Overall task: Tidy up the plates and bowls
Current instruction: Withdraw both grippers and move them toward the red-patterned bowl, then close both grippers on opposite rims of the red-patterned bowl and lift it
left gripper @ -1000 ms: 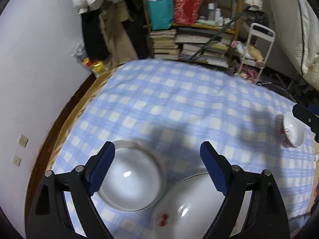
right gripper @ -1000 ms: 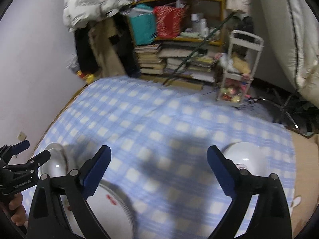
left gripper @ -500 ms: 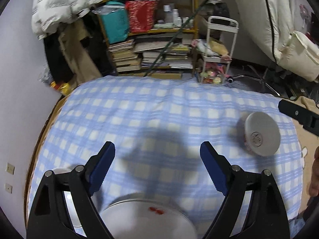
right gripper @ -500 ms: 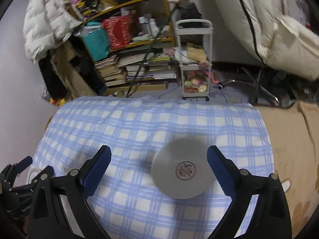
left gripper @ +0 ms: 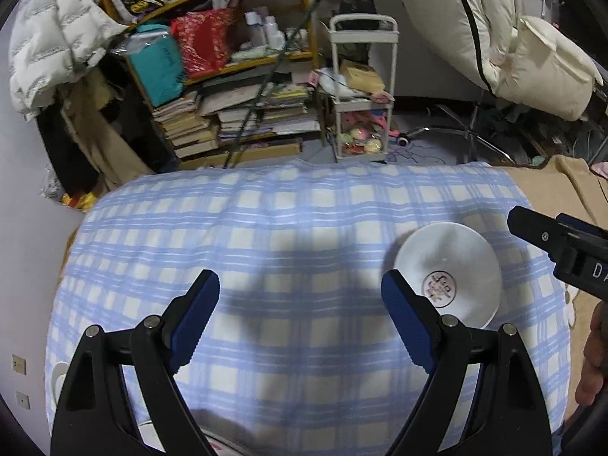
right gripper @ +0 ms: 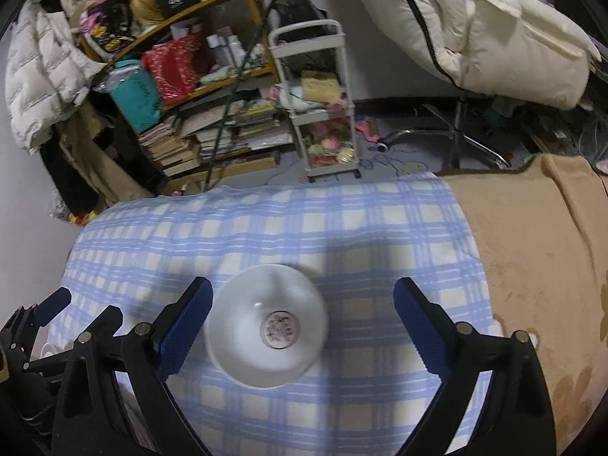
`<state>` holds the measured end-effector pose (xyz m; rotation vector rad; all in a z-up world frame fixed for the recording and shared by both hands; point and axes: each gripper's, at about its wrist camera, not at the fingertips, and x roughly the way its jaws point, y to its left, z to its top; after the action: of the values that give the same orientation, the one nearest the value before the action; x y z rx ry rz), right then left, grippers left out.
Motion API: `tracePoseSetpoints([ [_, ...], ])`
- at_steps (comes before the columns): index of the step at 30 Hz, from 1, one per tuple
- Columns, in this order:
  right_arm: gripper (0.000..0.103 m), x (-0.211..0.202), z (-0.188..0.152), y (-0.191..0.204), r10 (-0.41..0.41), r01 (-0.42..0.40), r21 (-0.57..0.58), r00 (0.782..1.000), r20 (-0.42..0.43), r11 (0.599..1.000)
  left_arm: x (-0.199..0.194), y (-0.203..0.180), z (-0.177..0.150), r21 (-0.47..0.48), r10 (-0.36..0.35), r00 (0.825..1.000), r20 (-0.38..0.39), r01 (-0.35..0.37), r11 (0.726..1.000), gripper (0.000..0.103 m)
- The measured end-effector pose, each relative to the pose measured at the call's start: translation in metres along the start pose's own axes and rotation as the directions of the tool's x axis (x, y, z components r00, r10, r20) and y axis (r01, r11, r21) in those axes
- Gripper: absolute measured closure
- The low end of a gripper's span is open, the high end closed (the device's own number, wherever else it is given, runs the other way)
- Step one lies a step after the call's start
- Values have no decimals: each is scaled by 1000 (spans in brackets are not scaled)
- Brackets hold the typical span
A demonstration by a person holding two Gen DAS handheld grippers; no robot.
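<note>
Bowl (right gripper: pixel 266 323) sits upside down on the blue-and-white checked cloth (right gripper: pixel 288 224), white, round red stamp on its base facing up. In the right wrist view it lies between the spread fingers of the right gripper (right gripper: pixel 302 304), much closer to the finger at 9 o'clock, just beside it; cannot tell if they touch. Right gripper is wide apart, nothing in it, blue pads facing each other across the bowl. In the left wrist view the same bowl (left gripper: pixel 446 273) shows at 3 o'clock, just outside the right-hand finger of the left gripper (left gripper: pixel 300 296), partly hidden by that finger's tip. Left gripper is also spread wide and holds nothing, only bare checked cloth (left gripper: pixel 296 228) between its fingers. Right gripper's black body (left gripper: pixel 562 243) enters the left view at 3 o'clock, near the bowl's far edge. Left gripper (right gripper: pixel 34 315) shows at 8 o'clock in the right wrist view. White rim of a plate (left gripper: pixel 57 376) peeks at 8 o'clock in the left view, mostly hidden behind the gripper arm, more white dish edge at 6 o'clock, too cut off to identify. Tan blanket (right gripper: pixel 532 250) lies beside the cloth at 3 o'clock. Cluttered bookshelf (right gripper: pixel 197 87) at 11 o'clock, white rolling cart (right gripper: pixel 315 114) at 12 o'clock beyond the bed.
</note>
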<state>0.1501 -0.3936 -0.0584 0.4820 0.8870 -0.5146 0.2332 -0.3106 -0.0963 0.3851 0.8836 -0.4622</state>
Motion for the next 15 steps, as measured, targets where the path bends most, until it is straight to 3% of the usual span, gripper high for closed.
tracePoseSetpoints([
  [15,20,42,-7,-34,2,10,86,991,-135,996,54,-43,2,22,-80,988,-129,83,996,17],
])
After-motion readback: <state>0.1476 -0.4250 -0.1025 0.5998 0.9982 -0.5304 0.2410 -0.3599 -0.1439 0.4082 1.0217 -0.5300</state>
